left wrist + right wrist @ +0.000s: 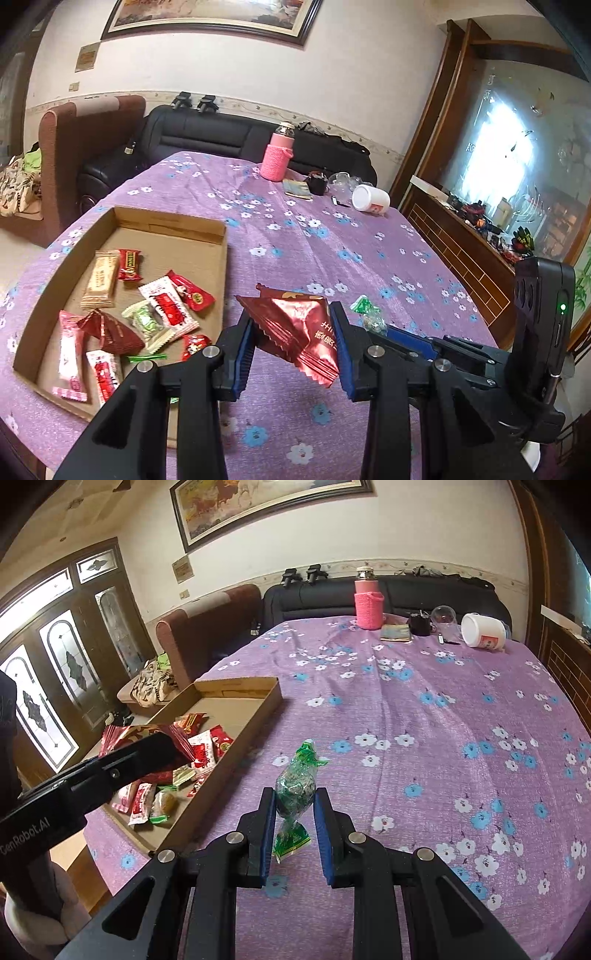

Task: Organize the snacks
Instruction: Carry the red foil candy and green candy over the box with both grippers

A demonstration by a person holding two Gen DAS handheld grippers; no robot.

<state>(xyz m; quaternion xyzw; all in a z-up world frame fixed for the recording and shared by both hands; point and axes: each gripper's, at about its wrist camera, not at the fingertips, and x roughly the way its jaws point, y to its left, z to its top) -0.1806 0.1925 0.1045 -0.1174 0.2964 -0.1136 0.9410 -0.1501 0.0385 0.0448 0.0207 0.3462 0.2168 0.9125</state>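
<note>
Landmark: the cardboard tray (pixel 168 225) on the purple flowered tablecloth (pixel 332 240); every place below is told from it.
Left gripper (pixel 295 343): pinching a dark red foil packet (pixel 295 325) between its blue pads, held in the air just past the tray's right wall.
Right gripper (pixel 295 808): pads pressed on a green-wrapped candy (pixel 295 790), its twisted ends sticking out above and below; it is held over open cloth to the right of the tray.
Tray contents: about ten wrapped snacks (pixel 162 306) lie in the near half, red, pink, beige and green; the far half is bare cardboard.
Left view only: the right gripper's side shows as a black body with a green light, and a dark wooden sideboard (pixel 461 251) with a bright glass panel runs far right of the tray.
Right view only: the left gripper crosses in front of the tray's near corner, hiding part of the pile; glazed wooden doors (pixel 55 664) stand beyond the tray's left.
Far from the tray: a bottle in a pink knitted sleeve (pixel 277 158), a tipped white cup (pixel 371 199) and small clutter sit at the table's far edge.
Edges: the tray's left wall lies near the table's left edge.
Open room: broad bare cloth stretches right of and beyond the tray.
</note>
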